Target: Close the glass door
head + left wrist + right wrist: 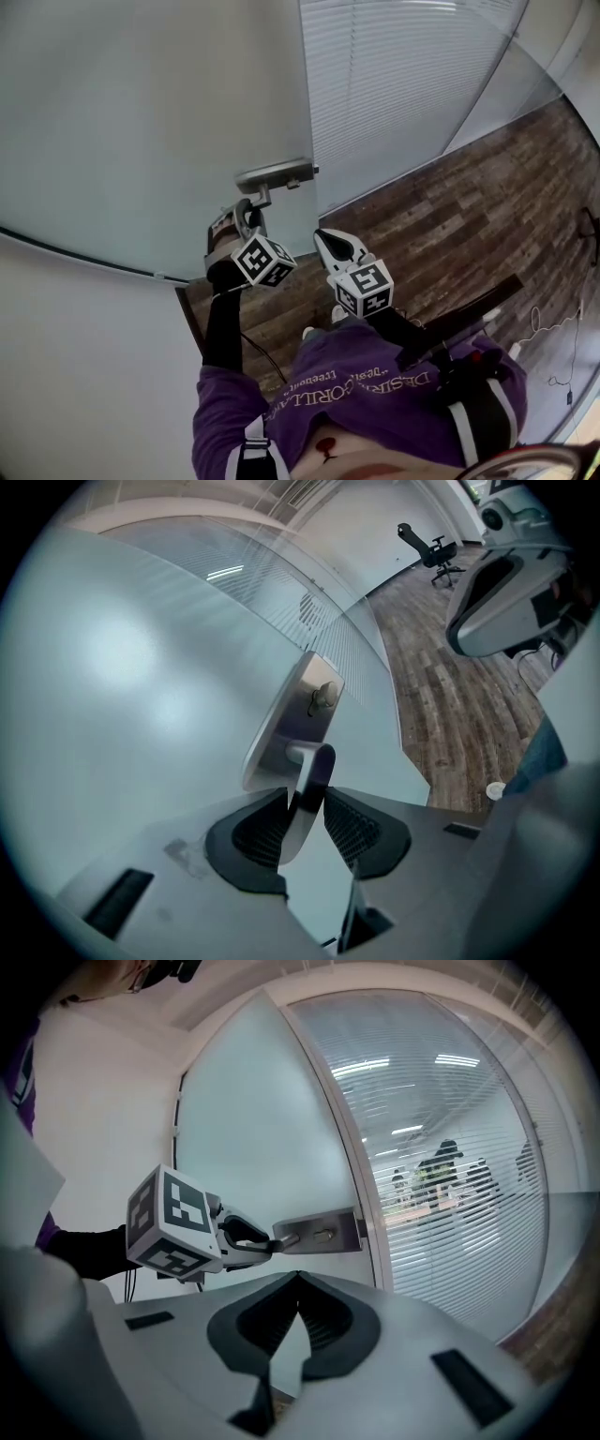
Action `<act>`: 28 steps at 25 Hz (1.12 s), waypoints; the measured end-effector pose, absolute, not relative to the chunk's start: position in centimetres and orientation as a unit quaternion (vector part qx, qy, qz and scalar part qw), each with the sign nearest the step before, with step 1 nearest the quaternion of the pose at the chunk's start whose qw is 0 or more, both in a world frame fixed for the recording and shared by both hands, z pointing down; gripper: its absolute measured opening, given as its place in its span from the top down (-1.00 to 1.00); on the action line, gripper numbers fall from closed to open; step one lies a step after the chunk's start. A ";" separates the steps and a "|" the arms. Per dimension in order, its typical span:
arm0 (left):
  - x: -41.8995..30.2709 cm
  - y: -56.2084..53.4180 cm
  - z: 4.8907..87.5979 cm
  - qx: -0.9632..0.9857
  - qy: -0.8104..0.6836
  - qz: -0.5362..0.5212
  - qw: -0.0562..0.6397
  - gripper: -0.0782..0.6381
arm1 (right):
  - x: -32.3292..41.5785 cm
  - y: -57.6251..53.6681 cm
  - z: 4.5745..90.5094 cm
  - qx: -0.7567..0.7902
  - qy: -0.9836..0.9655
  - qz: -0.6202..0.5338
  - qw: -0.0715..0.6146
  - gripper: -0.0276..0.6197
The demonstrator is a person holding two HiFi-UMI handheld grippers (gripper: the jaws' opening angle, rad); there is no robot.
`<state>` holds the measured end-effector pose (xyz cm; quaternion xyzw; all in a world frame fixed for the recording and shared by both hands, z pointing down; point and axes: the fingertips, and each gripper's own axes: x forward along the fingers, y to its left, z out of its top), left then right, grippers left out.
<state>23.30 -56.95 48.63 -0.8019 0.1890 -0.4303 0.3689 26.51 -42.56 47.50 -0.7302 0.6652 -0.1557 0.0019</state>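
Left gripper (242, 225): held up and forward, its jaws pressed on the handle (314, 775) from both sides.
Right gripper (328, 246): just beside the left one and a little lower, pointing the same way; jaws together, nothing between them.
Left arm (223, 323): in a black sleeve, stretched forward to its gripper.
Right arm (405, 330): in a black sleeve, angled up from the torso.
Torso (366, 394): in a purple top, low in the head view.
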 end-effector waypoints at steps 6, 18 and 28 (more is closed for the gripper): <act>24.3 -58.9 48.7 -0.798 0.207 -0.440 0.357 0.44 | 27.7 -42.4 48.0 -0.729 0.664 -0.166 0.006 0.94; 26.8 -61.8 48.6 -0.797 0.205 -0.448 0.350 0.44 | 29.7 -43.4 47.1 -0.747 0.644 -0.164 0.023 0.94; 28.5 -64.2 49.0 -0.798 0.210 -0.435 0.362 0.44 | 30.2 -46.2 46.8 -0.763 0.626 -0.158 0.026 0.94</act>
